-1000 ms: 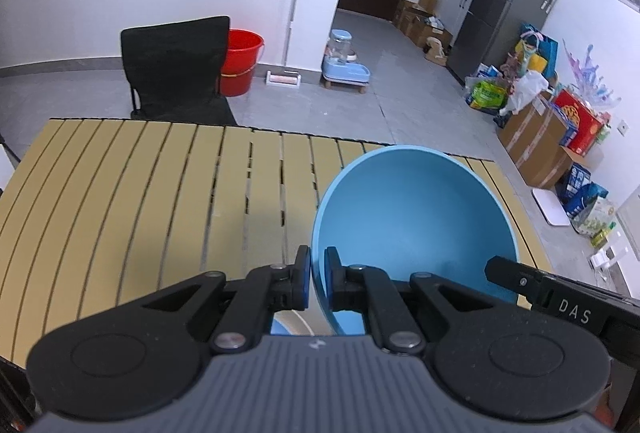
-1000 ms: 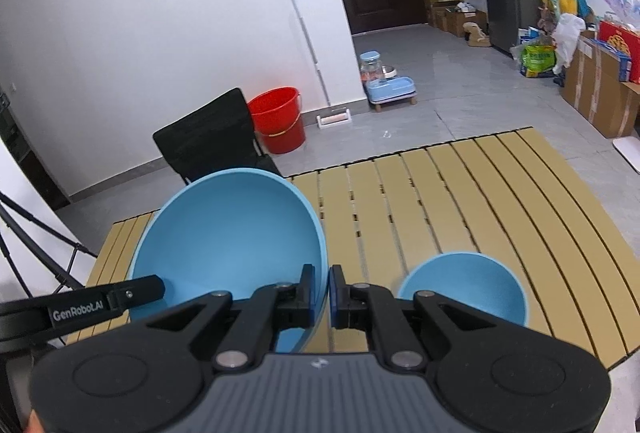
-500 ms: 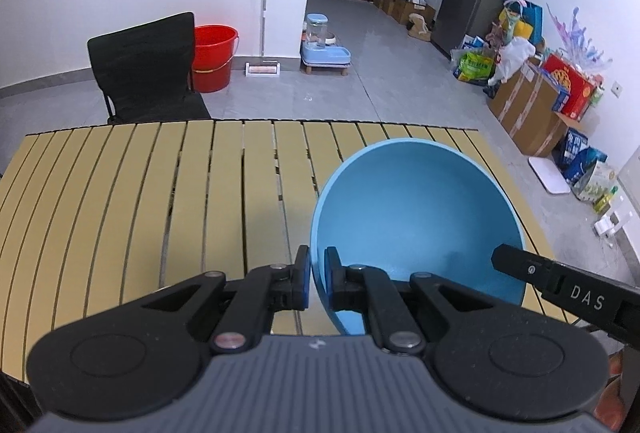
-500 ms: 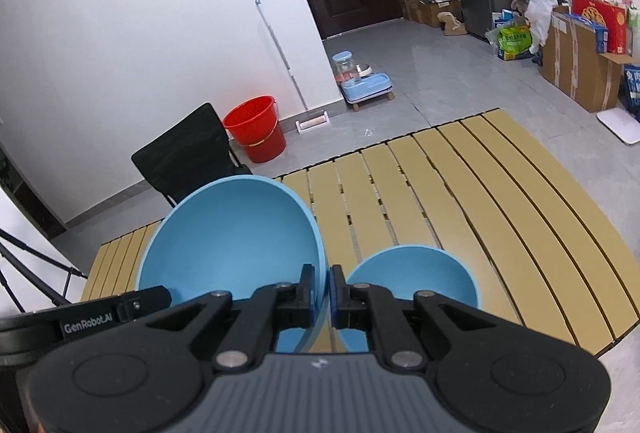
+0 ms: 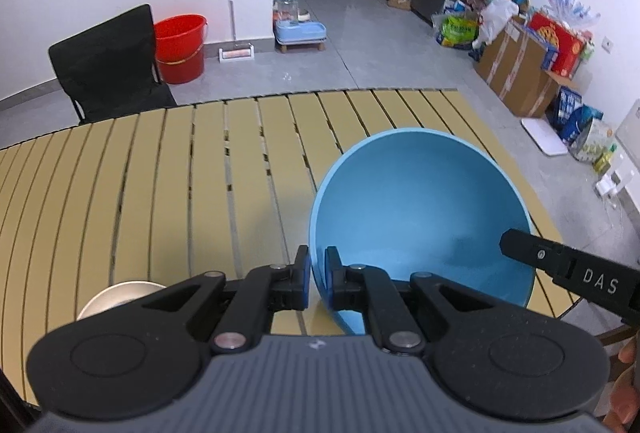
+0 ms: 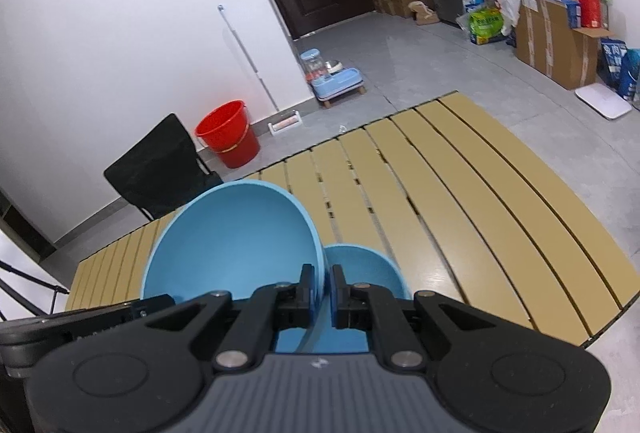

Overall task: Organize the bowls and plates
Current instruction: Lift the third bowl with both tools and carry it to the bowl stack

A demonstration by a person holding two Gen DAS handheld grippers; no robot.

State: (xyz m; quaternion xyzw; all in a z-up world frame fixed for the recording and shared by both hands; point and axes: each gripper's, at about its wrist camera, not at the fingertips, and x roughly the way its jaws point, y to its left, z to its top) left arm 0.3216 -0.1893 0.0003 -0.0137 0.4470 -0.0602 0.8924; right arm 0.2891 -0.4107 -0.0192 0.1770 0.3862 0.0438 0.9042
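Observation:
A large light-blue bowl (image 5: 420, 205) hangs tilted above the slatted yellow table (image 5: 160, 173), held by both grippers at opposite sides of its rim. My left gripper (image 5: 317, 269) is shut on the rim's left side. The right gripper's black finger (image 5: 560, 265) reaches the bowl's right side in this view. In the right wrist view my right gripper (image 6: 321, 287) is shut on the same large bowl (image 6: 232, 241). A smaller blue bowl (image 6: 360, 273) sits on the table right behind and below it, partly hidden. A pale round bowl (image 5: 120, 297) peeks out at the left wrist view's lower left.
Past the table's far edge (image 6: 440, 101) stand a black chair (image 5: 108, 65), a red bucket (image 5: 180, 49) and a pet feeder (image 5: 296, 25). Boxes and bags (image 5: 528, 65) line the right wall. Bare slats (image 6: 480, 213) stretch to the right of the bowls.
Both grippers have carried the large bowl lower and sideways, so the smaller blue bowl now lies directly beneath it. The pale bowl has come into the left wrist view.

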